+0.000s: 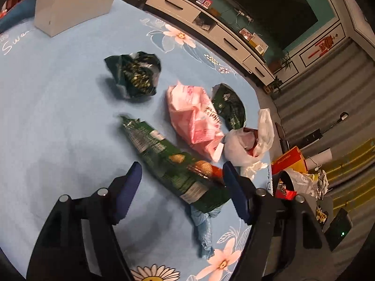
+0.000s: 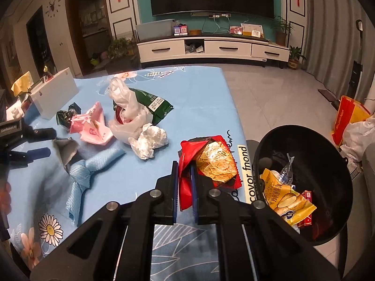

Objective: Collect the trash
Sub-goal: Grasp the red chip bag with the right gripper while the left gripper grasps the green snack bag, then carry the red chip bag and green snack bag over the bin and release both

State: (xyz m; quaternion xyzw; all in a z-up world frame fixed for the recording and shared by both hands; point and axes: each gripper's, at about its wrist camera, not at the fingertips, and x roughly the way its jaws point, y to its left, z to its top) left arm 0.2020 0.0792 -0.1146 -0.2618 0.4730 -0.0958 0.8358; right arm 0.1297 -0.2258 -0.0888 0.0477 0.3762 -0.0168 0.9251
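Observation:
My right gripper [image 2: 185, 166] is shut on a red snack wrapper [image 2: 211, 161] at the table's right edge, next to a black bin [image 2: 304, 140] that holds several wrappers. My left gripper [image 1: 181, 173] is open, its fingers on either side of a long green snack bag [image 1: 168, 159] lying on the blue tablecloth. Beyond it lie a crumpled dark green wrapper [image 1: 134, 75], a pink wrapper [image 1: 194, 117], another green bag [image 1: 230, 105] and a white plastic bag [image 1: 248, 145]. A crumpled white tissue [image 2: 150, 140] and a blue cloth [image 2: 86, 173] show in the right wrist view.
A white box [image 1: 72, 2] stands at the far side of the blue flowered tablecloth [image 1: 58, 117]. The left gripper shows at the left edge in the right wrist view [image 2: 35, 140]. A red-yellow bag [image 2: 349, 119] and a white bag sit on the floor beyond the bin.

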